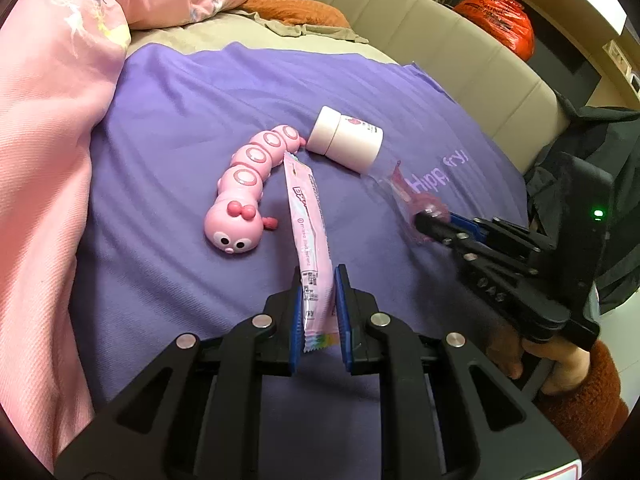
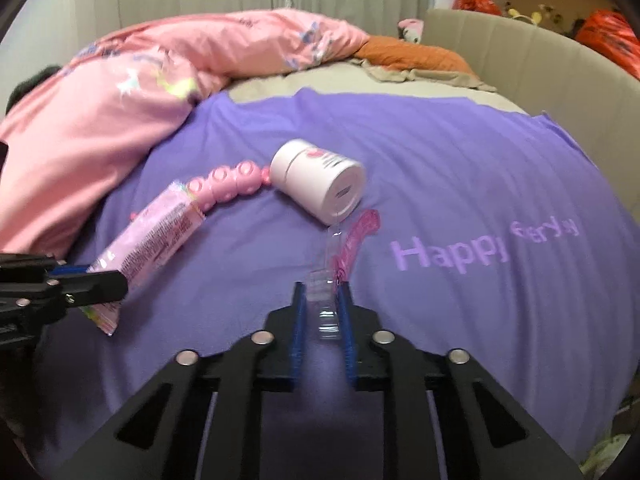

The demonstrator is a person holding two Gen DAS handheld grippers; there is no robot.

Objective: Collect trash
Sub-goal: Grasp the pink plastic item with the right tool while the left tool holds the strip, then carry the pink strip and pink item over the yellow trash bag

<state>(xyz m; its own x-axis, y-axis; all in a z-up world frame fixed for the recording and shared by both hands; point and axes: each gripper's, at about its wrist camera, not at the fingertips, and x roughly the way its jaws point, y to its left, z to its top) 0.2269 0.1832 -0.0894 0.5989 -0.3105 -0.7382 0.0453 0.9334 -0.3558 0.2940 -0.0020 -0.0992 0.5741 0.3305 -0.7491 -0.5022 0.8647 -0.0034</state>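
Note:
A long pink snack wrapper (image 1: 308, 216) lies on the purple blanket (image 1: 180, 100), its near end pinched between the blue pads of my left gripper (image 1: 319, 280), which is shut on it. That wrapper (image 2: 152, 236) and the left gripper (image 2: 96, 280) show at the left of the right wrist view. My right gripper (image 2: 322, 296) is shut on a clear plastic wrapper with pink print (image 2: 340, 256). The left wrist view shows the right gripper (image 1: 424, 222) pinching this clear wrapper (image 1: 404, 188) near the blanket's lettering.
A pink caterpillar toy (image 1: 248, 188) and a white jar on its side (image 1: 348, 140) lie between the two wrappers. A pink duvet (image 1: 52, 120) is heaped at the left. A beige padded bed frame (image 1: 460, 60) curves behind, with orange bags (image 1: 500, 20) beyond it.

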